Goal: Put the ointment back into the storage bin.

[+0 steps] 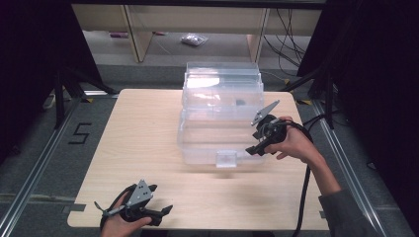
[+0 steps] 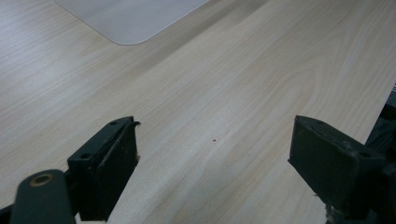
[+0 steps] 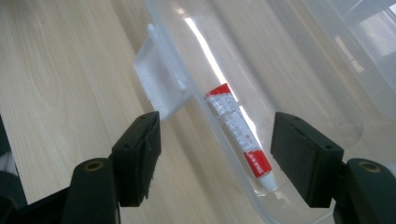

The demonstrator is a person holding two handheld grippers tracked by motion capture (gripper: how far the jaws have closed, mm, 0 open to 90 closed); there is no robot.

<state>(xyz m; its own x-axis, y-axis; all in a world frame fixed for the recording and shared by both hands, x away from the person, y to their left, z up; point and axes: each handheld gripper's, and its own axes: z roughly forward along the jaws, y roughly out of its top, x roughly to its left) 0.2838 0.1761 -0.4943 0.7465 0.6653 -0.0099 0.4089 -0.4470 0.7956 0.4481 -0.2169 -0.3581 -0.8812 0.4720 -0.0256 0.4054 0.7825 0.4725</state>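
Clear box mid-desk, lid up; red-white tube inside near front wall. Right hand-held gripper jaws apart, over rim. Left hand-held gripper jaws apart, above bare desk.

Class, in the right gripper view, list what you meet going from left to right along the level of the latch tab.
Wooden table → box's latch tab → red and white tube → clear box wall.
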